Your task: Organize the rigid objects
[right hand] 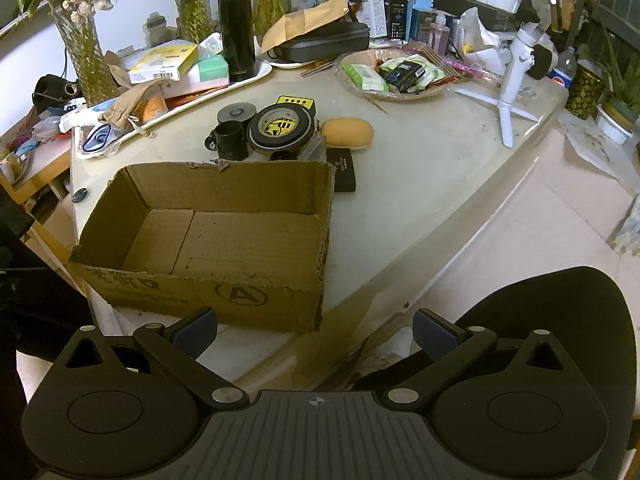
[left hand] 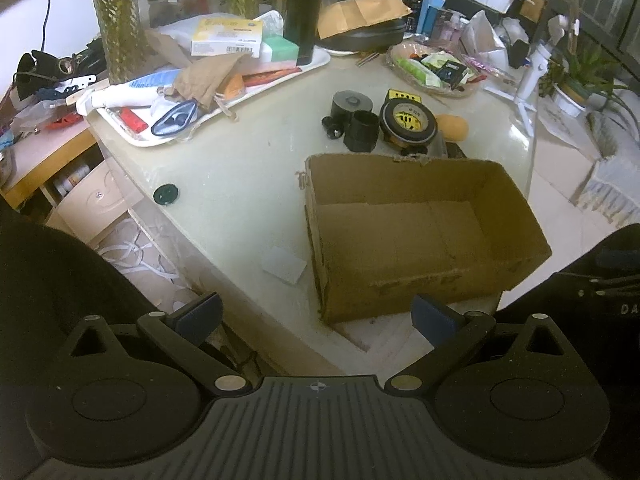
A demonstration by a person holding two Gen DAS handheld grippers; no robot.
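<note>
Here, the cardboard box (left hand: 420, 236) sits just beyond each hand-held gripper (left hand: 316, 318) (right hand: 314, 330), both spread wide, holding nothing.

On the near outer wall of the cardboard box (right hand: 208, 248) you can read a capital "A" inside a circle, with a row of printed characters to its left too blurred to read; in the left wrist view, the letters "DA" stand on dark fabric (left hand: 592, 296) at the right edge; other labels are illegible.
</note>
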